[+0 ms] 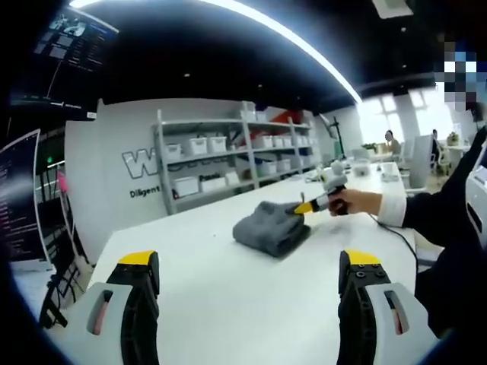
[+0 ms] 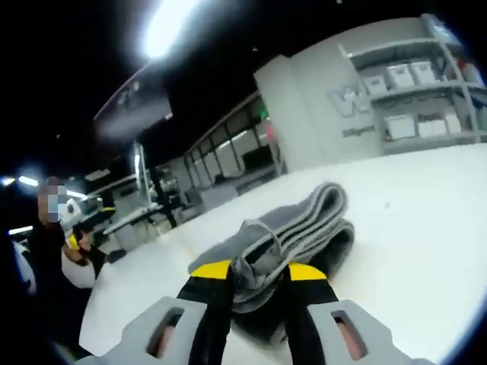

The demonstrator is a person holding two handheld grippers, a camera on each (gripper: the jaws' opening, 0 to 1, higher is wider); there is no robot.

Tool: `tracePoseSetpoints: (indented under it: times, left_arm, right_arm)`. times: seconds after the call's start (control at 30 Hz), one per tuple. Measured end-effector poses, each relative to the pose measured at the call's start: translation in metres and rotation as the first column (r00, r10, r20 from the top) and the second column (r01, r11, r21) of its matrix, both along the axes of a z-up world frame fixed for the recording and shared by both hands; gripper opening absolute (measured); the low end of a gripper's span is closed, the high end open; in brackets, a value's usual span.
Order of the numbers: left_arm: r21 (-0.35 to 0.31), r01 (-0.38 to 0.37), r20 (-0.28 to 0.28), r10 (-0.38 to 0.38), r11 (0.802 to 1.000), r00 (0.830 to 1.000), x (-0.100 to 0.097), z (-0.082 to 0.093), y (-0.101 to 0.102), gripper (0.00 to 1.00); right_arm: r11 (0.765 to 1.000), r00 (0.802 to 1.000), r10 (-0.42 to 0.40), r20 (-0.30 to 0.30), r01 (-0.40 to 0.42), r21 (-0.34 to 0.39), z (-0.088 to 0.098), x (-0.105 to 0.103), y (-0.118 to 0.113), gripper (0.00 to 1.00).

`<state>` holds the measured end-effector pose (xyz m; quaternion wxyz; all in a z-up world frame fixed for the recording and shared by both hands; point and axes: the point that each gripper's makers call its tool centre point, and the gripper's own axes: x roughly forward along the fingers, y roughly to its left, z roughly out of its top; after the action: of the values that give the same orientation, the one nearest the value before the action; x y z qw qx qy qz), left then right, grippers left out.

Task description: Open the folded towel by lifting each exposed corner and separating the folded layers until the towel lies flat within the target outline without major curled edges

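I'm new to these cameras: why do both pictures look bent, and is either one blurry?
Left gripper view: fisheye bends the ceiling light into an arc; fairly sharp. Right gripper view: softer, the towel slightly blurred, glare from the light overhead.

Looking along the left gripper [image 1: 247,285]: jaws wide apart at the bottom, yellow tips up, nothing between them but bare white table [image 1: 228,304]. Further back on the table, a grey towel [image 1: 272,226] sitting folded in a thick bundle. Right gripper [image 1: 310,205] reaching in from the right, held in a person's hand [image 1: 351,202], yellow tip right at the towel's far edge; can't tell if it's clamped on. Dark sleeve with a white cuff behind the hand. Way back, grey shelving [image 1: 236,156] full of white bins against a wall.
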<state>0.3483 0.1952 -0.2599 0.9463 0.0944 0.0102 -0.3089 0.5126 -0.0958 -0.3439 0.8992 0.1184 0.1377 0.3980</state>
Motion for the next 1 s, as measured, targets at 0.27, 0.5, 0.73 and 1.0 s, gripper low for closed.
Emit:
tracePoseSetpoints:
  times: [0.27,0.5,0.73,1.0]
  left_arm:
    - [0.024,0.019,-0.017,-0.019,1.0,1.0,0.001,-0.008,-0.012,0.97]
    - [0.022,0.026,-0.022,-0.025,0.999,0.999,0.003,-0.011,-0.018,0.97]
    - [0.038,0.042,-0.023,-0.041,0.998,0.999,0.004,-0.016,-0.028,0.96]
    - [0.017,0.074,-0.032,-0.074,0.997,0.997,0.006,-0.021,-0.039,0.95]
  right_arm:
    - [0.997,0.998,-0.009,0.068,0.014,-0.075,0.008,-0.002,0.003,0.2]
    - [0.997,0.996,-0.006,0.094,0.013,-0.072,0.013,-0.001,0.006,0.17]
    - [1.0,0.996,-0.006,0.088,0.007,-0.015,0.02,-0.001,0.007,0.14]
    - [1.0,0.996,0.003,0.093,-0.005,0.014,0.029,-0.006,0.01,0.13]
